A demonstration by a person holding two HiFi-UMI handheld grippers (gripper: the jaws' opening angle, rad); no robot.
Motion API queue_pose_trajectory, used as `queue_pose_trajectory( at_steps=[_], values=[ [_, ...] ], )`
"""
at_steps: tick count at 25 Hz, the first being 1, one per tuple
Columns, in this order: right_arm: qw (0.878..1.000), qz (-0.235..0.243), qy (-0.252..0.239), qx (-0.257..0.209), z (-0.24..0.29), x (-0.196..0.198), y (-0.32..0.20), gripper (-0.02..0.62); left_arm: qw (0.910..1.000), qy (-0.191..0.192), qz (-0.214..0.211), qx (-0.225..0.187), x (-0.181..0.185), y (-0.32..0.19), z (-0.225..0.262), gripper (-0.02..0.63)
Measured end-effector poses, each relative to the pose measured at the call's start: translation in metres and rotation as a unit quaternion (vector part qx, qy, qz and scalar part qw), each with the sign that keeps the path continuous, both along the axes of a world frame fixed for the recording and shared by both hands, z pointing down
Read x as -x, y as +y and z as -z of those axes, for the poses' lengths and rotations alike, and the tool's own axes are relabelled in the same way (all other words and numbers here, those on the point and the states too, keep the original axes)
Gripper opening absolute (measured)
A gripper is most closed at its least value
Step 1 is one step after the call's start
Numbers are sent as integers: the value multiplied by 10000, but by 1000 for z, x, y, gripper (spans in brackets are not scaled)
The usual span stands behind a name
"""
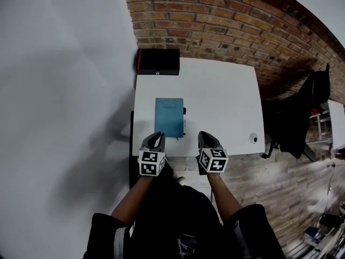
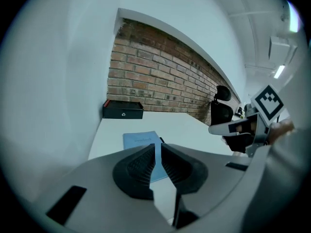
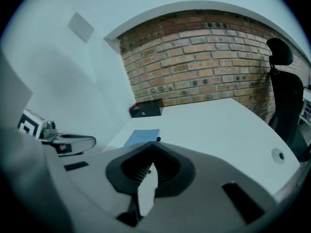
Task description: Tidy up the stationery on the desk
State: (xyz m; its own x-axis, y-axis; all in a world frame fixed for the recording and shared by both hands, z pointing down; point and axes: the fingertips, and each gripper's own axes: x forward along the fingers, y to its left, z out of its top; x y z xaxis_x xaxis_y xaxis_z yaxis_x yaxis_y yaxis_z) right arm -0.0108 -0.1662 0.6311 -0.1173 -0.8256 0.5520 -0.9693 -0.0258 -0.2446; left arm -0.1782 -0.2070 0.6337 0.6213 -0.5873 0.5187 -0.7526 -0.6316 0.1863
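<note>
Blue notebook [image 1: 169, 116] flat on tabletop [image 1: 226, 90], straight ahead of your left tool [image 1: 157, 135], long axis running away from you. Left jaws slightly apart, empty. Right tool [image 1: 208, 137] closed, empty, farther off.

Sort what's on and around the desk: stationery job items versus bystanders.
Job items:
blue notebook
pen beside it
black box, perhaps for storage

Bystanders:
office chair
cable grommet
brick wall
</note>
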Motion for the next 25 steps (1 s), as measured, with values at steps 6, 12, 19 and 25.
queue_pose_trajectory(
  at_steps=[6, 12, 19, 25],
  values=[
    [9978, 199, 285, -565, 39, -4, 48, 22, 9996, -61, -57, -264, -10, 50, 16, 51],
    [9952, 275, 459, -825, 57, -11, 96, 21, 9986, 81, -260, -464, -21, 104, 32, 25],
    [9940, 319, 515, -914, 57, -11, 135, 21, 9968, 89, -330, -725, -25, 145, 44, 15],
    [9927, 360, 511, -1029, 65, -6, 146, 21, 9959, 82, -367, -826, -26, 159, 53, 15]
  ],
)
